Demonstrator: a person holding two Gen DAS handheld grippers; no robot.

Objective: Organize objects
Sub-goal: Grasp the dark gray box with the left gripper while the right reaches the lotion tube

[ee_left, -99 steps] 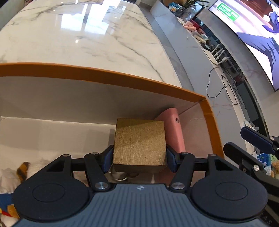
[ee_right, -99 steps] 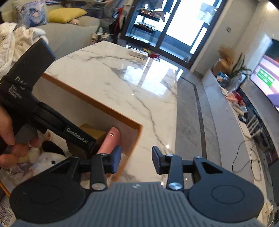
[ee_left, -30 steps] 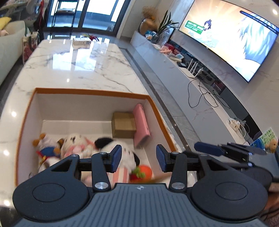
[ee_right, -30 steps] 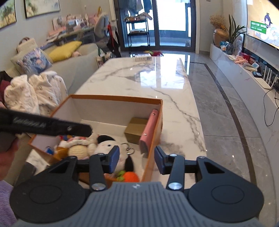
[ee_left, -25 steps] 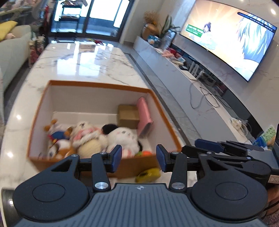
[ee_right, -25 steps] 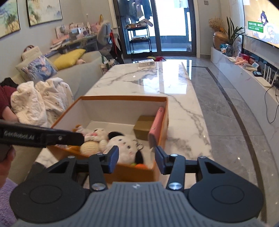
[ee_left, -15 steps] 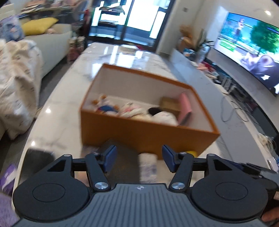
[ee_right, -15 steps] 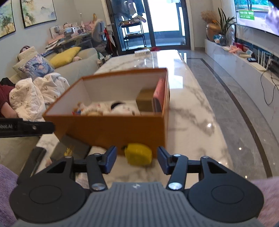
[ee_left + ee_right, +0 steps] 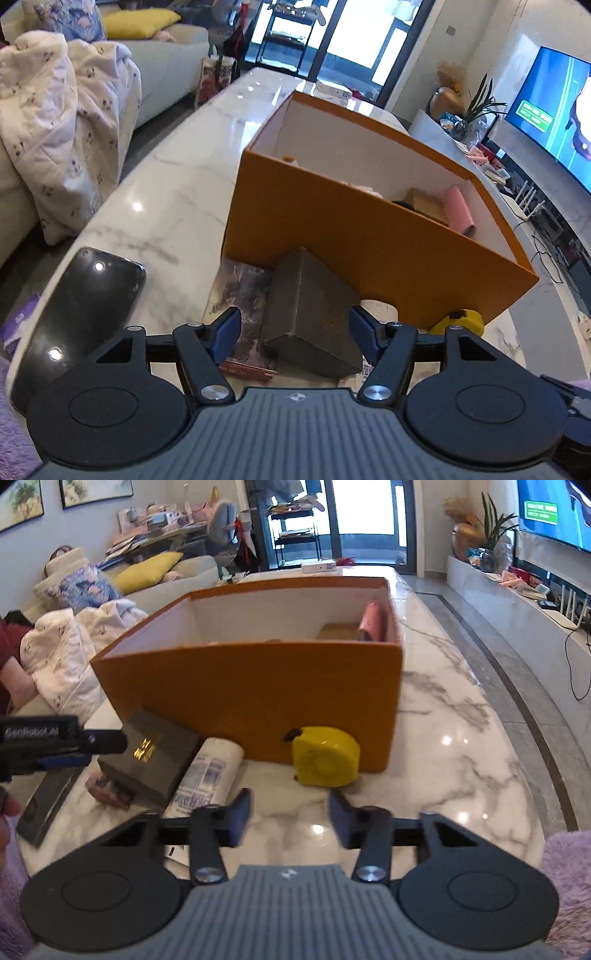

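An orange box [image 9: 369,236] [image 9: 258,690] stands on the marble table; a gold box [image 9: 424,201] and a pink case [image 9: 460,214] lie inside at its right end. My left gripper [image 9: 295,330] is open, its fingertips either side of a dark grey box [image 9: 310,310] [image 9: 151,755] that rests on a booklet [image 9: 240,291] in front of the orange box. My right gripper [image 9: 290,818] is open and empty, just short of a yellow tape measure [image 9: 325,757] [image 9: 458,321]. A white wrapped roll [image 9: 207,771] lies between the grey box and the tape measure.
A black phone [image 9: 74,314] lies at the table's near left edge. A sofa with a white blanket [image 9: 66,118] is to the left. A low TV bench [image 9: 517,590] runs along the right. A small white box [image 9: 317,566] sits at the table's far end.
Both grippers have pulled back out of the orange box and dropped low in front of it. My left gripper has opened wider around the dark grey box; the right has opened wider near the tape measure.
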